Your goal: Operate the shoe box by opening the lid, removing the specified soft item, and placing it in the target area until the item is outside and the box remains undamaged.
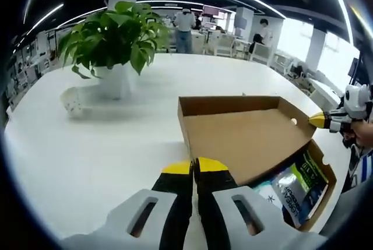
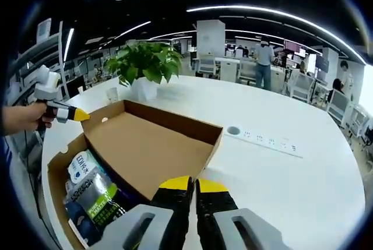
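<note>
A brown cardboard shoe box [image 1: 327,171] lies on the white table with its lid [image 1: 245,136] swung up, inner face toward me. Under the lid's edge lie soft packets [image 1: 300,186] printed in blue, green and white. My left gripper [image 1: 194,167] is shut with nothing in it, its yellow tips at the lid's near edge. My right gripper [image 1: 319,120], held by a hand, points at the box's right side. In the right gripper view the lid [image 2: 145,151], box wall [image 2: 55,174] and packets [image 2: 87,192] show. There my right gripper [image 2: 192,185] is shut and empty, and the left gripper [image 2: 78,115] is at the left.
A potted green plant [image 1: 113,40] and a small white dotted cup [image 1: 74,101] stand on the round white table [image 1: 87,157] beyond the box. A white power strip [image 2: 265,139] lies right of the box. Desks and people stand far behind.
</note>
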`<action>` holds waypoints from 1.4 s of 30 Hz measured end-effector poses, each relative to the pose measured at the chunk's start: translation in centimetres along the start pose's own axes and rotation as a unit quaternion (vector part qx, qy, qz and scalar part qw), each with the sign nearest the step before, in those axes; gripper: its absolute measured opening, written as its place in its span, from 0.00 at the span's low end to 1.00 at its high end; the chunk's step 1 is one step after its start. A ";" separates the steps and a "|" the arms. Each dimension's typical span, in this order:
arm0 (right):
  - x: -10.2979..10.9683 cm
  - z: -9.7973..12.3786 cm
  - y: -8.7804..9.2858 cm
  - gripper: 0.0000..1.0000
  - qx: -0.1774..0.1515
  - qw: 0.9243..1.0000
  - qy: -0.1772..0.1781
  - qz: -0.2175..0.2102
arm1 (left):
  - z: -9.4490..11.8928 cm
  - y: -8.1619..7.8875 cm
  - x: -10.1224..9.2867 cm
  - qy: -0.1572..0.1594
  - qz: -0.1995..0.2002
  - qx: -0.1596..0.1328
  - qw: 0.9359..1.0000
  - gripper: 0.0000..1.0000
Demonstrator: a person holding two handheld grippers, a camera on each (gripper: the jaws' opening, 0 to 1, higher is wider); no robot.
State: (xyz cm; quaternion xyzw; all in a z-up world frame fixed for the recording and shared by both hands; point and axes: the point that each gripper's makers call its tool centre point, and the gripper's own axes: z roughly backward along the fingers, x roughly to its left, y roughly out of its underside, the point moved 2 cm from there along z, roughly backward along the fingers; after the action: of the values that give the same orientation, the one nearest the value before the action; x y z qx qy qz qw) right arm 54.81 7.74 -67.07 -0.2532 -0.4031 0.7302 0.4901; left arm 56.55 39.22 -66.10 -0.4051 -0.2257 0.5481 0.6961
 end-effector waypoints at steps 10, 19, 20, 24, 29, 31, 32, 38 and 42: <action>-0.1 -0.6 0.4 0.00 0.008 1.000 0.000 0.001 | -0.5 0.1 0.1 -0.006 0.008 0.003 1.000 0.00; -0.2 -0.9 0.6 0.00 0.013 1.000 -0.003 0.005 | -0.8 0.1 0.4 -0.008 0.019 0.000 1.000 0.00; -0.2 -0.9 0.6 0.00 0.014 1.000 -0.004 0.006 | -0.8 0.1 0.4 -0.009 0.018 0.000 1.000 0.00; -0.1 -0.9 0.6 0.01 0.015 1.000 -0.012 0.019 | -0.8 0.0 0.4 -0.010 0.016 -0.003 1.000 0.00; 0.2 -0.8 0.7 0.04 0.018 0.999 -0.026 0.031 | -0.5 0.0 0.3 -0.012 0.021 -0.011 1.000 0.01; 0.3 -0.8 0.9 0.07 0.020 0.999 -0.029 0.036 | -0.3 0.0 0.2 -0.013 0.016 -0.013 1.000 0.01; 0.3 -0.7 0.9 0.10 0.020 0.999 -0.030 0.038 | -0.2 0.0 0.3 -0.013 0.013 -0.014 1.000 0.01; 0.6 -0.3 0.8 0.18 0.019 0.998 -0.036 0.041 | 0.6 -0.2 0.6 -0.016 0.015 -0.023 0.999 0.05; 1.3 0.2 0.8 0.25 0.018 0.998 -0.048 0.045 | 1.0 0.2 0.4 -0.015 0.003 -0.020 1.000 0.07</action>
State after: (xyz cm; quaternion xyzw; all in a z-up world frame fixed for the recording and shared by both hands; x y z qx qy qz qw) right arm 53.76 8.68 -67.55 -0.2269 -0.4009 0.7699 0.4417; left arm 55.79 39.90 -65.77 -0.4114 -0.2456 0.5519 0.6825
